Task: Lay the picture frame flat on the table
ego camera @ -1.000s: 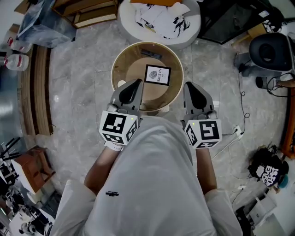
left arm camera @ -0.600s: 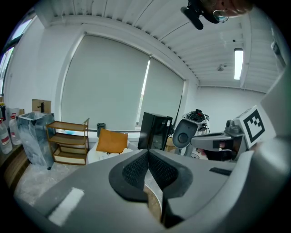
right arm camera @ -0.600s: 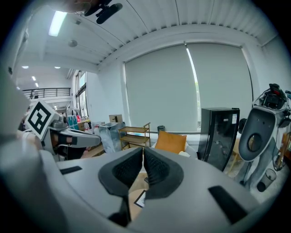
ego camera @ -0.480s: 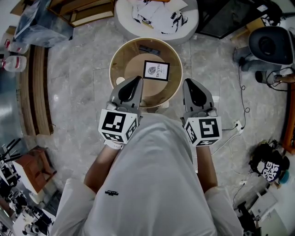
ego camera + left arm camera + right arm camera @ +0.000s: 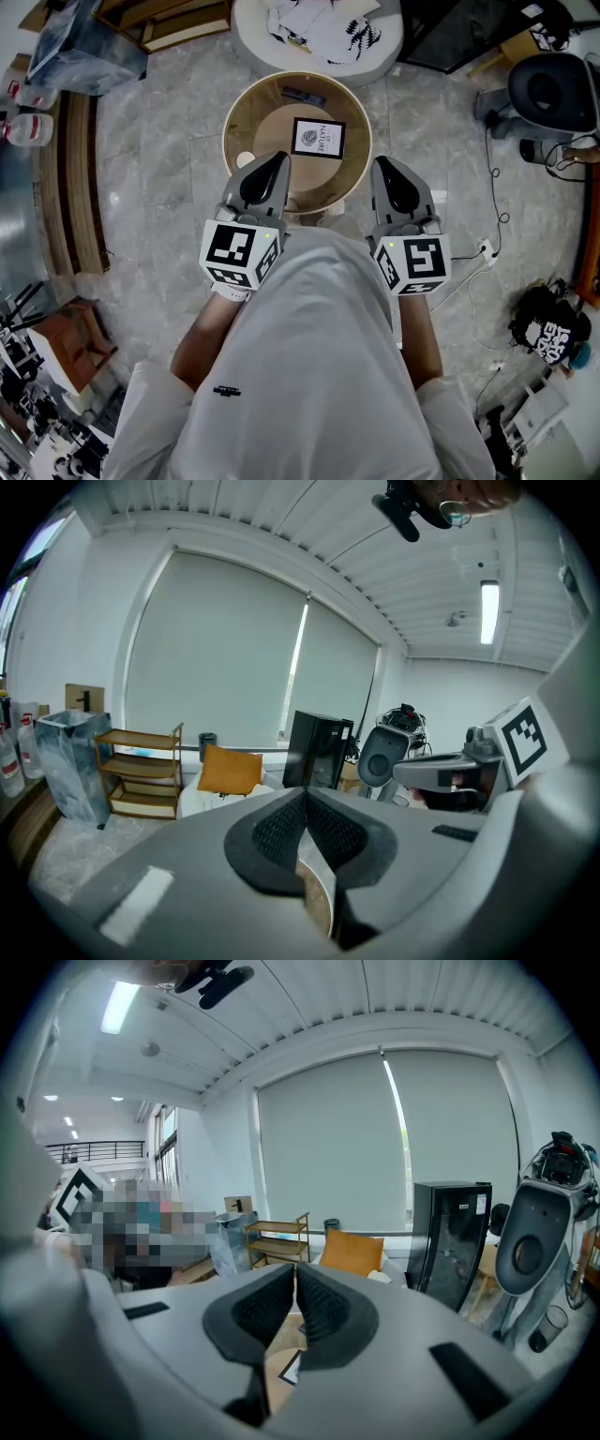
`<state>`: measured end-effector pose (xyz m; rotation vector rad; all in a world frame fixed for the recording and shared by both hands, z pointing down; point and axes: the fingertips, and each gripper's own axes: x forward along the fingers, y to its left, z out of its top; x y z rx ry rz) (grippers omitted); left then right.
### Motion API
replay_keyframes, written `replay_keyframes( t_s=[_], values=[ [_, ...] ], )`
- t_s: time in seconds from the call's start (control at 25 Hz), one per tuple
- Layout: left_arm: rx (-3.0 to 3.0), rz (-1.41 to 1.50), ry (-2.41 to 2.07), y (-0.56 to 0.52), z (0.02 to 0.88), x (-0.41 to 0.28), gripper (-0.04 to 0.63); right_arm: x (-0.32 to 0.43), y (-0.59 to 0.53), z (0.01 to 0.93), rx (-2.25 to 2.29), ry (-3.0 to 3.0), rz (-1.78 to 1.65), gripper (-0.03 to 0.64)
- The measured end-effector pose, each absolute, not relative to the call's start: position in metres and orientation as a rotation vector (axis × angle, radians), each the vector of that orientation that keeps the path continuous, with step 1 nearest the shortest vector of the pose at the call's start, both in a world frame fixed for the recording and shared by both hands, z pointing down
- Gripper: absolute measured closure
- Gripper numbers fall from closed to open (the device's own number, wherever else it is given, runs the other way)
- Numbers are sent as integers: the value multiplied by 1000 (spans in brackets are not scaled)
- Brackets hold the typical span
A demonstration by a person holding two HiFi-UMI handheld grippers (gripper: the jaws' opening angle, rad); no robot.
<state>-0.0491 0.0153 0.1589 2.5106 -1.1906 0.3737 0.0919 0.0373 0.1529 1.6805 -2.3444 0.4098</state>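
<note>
The picture frame [image 5: 318,138], black-edged with a white print, sits on the far right part of the round wooden table [image 5: 236,117], its face turned up toward me. Whether it lies fully flat or leans, I cannot tell. A corner of the picture frame [image 5: 291,1371] shows below the right jaws. My left gripper [image 5: 278,161] hangs at the table's near left rim, shut and empty. My right gripper [image 5: 382,167] hangs at the near right rim, also shut with nothing between its pads. Both are held close to my body, well short of the frame.
A small white object [image 5: 246,159] and a dark flat item [image 5: 305,95] also lie on the table. Beyond it stands a white round seat with printed sheets [image 5: 323,28]. A wooden shelf [image 5: 178,23] is far left, a grey machine [image 5: 553,94] and floor cables [image 5: 487,253] right.
The head view has shifted slightly, so the table sits a little higher in the picture. Both grippers keep the same shut pose and the frame has not moved on the table.
</note>
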Motion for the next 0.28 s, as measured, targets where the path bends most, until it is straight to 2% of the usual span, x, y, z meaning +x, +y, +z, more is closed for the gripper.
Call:
replay_keyframes(
  t_s=[0.28],
  values=[
    [2514, 375, -1177, 22, 160, -49, 589, 91, 44, 154, 1693, -2332, 410, 607]
  ],
)
